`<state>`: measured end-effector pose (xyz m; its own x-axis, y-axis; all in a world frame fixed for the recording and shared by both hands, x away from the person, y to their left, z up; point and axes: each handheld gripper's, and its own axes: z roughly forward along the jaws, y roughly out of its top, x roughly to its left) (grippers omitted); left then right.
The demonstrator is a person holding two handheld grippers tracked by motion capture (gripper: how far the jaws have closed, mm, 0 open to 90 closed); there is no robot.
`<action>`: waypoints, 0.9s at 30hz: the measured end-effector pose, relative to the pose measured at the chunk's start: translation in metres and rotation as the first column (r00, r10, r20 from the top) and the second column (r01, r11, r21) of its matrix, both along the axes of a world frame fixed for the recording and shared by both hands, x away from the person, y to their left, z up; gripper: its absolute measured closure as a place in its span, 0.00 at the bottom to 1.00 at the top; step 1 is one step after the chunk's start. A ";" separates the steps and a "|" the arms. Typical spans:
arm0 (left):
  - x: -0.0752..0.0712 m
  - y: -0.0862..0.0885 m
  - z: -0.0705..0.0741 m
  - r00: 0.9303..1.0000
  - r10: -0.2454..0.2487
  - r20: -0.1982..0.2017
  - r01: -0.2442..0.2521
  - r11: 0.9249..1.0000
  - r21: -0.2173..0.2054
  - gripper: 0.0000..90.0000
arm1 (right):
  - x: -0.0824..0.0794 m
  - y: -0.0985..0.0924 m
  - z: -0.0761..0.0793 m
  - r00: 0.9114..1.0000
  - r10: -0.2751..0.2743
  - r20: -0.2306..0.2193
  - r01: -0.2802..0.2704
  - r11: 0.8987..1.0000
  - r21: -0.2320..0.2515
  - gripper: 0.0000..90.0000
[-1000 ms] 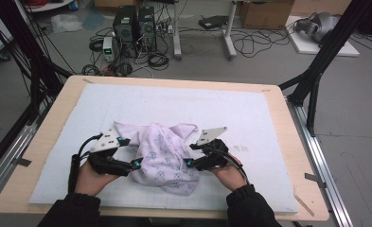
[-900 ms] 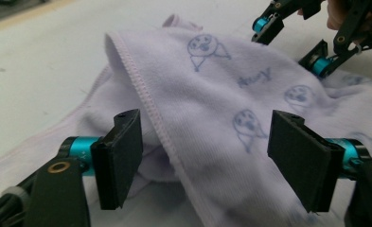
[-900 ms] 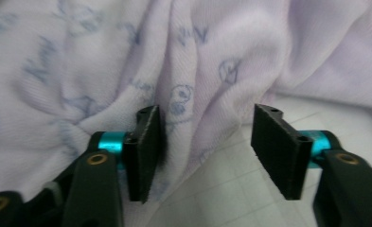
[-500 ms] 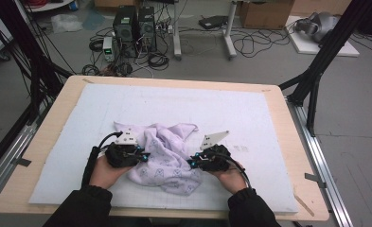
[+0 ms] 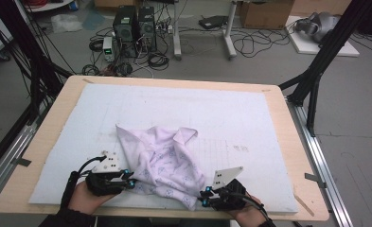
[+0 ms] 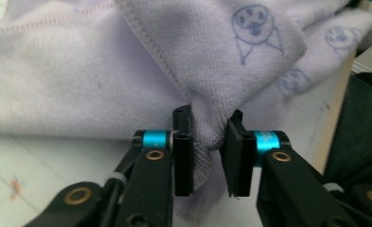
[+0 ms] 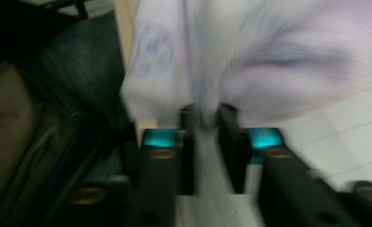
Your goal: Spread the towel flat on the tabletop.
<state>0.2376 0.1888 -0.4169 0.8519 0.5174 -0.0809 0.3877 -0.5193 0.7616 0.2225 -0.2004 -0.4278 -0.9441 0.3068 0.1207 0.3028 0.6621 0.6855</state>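
A pale lilac towel printed with small cartoon figures lies crumpled on the white mat, pulled toward the near edge. My left gripper is at its near left side. In the left gripper view the towel has a fold pinched between the pads of the left gripper; the jaws have just been opening slightly with the fold still between them. My right gripper holds the near right corner. The blurred right gripper view shows towel caught between the tips of the right gripper, whose jaws have also just been opening a little.
The mat covers a wooden table whose near edge runs just under both hands. Black frame posts stand at the right and left. Computers and cables sit on the floor beyond. The person's trousers show past the edge.
Both grippers closed on the towel and moved toward the near edge, dragging its front part along. The towel now lies more stretched out toward the front.
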 end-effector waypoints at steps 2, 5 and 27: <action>-0.001 0.003 0.007 1.000 0.028 0.009 -0.028 1.000 -0.010 0.49 | 0.001 -0.005 0.018 0.998 -0.032 0.059 0.029 0.998 0.052 0.59; 0.004 0.002 0.023 0.998 0.041 0.039 -0.039 0.998 -0.043 0.43 | 0.008 -0.002 0.034 0.992 -0.061 0.107 0.053 0.996 0.076 0.54; 0.067 -0.038 0.003 0.996 -0.050 -0.071 0.053 0.998 0.033 0.90 | 0.104 0.040 0.016 0.996 -0.068 0.050 0.071 0.996 -0.047 0.96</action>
